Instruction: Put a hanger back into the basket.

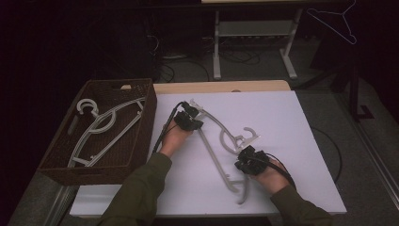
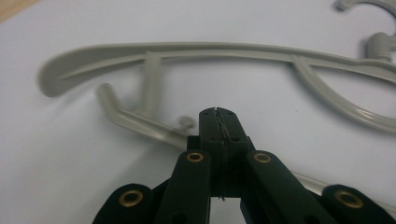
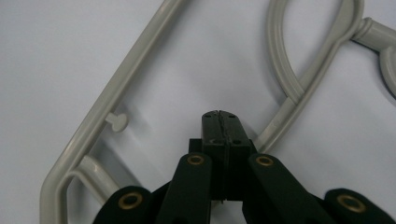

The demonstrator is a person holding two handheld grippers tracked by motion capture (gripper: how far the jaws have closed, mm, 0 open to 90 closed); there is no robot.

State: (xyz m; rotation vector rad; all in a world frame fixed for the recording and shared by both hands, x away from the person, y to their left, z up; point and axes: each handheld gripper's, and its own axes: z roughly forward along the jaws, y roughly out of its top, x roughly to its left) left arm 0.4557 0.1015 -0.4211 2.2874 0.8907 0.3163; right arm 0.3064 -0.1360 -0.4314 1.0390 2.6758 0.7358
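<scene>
A grey plastic hanger (image 1: 214,155) lies flat on the white table (image 1: 282,127), its hook (image 1: 247,136) pointing right. My left gripper (image 1: 189,117) is at the hanger's far end and shut. In the left gripper view its jaws meet (image 2: 218,112) just over the hanger's lower bar (image 2: 140,122), which passes beneath them; nothing shows between them. My right gripper (image 1: 250,160) sits beside the hook and is shut too. In the right gripper view its closed tips (image 3: 219,113) hover between the straight bar (image 3: 121,88) and the curved neck loop (image 3: 299,79).
A brown wicker basket (image 1: 141,136) stands at the table's left and holds more grey hangers (image 1: 101,125). Another hanger (image 1: 335,22) hangs at the upper right over the floor. A desk frame (image 1: 254,33) stands beyond the table.
</scene>
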